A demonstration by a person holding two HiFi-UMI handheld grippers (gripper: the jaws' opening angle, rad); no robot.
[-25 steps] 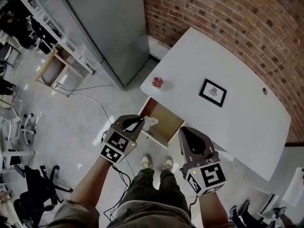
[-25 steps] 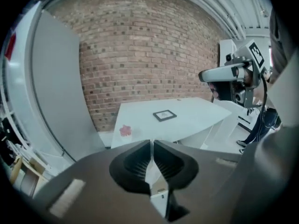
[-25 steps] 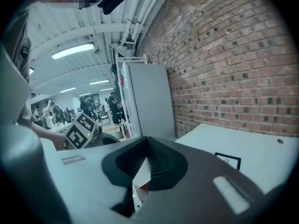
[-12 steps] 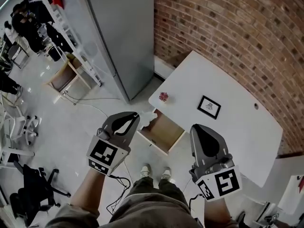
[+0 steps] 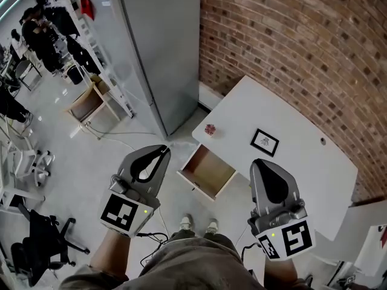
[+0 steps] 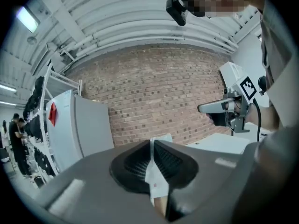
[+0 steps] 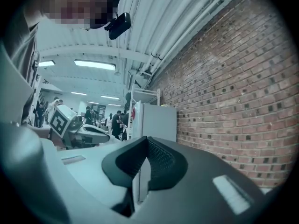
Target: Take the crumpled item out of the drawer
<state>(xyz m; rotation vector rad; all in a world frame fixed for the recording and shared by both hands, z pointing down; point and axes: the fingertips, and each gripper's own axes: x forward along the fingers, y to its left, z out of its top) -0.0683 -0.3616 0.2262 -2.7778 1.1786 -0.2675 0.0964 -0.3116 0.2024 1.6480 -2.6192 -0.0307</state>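
Note:
My left gripper (image 5: 163, 151) hangs over the floor just left of the open wooden drawer (image 5: 208, 169), whose inside looks bare. In the left gripper view its jaws (image 6: 152, 146) are shut on a white crumpled piece of paper (image 6: 155, 174), which pokes out above the pads. In the head view I cannot make out the paper. My right gripper (image 5: 261, 163) is held over the near edge of the white table (image 5: 290, 116), right of the drawer. Its jaws (image 7: 146, 146) are shut with nothing between them.
On the table lie a small pink crumpled thing (image 5: 210, 129) and a framed picture (image 5: 265, 142). A grey fridge (image 5: 157, 53) stands left of the table against the brick wall (image 5: 302, 35). Cables (image 5: 121, 136) run on the floor; shelves and people are far left.
Both grippers have risen away from the drawer, and the table looks smaller and farther. My left gripper carried the white paper up and to the left, off the drawer's edge.

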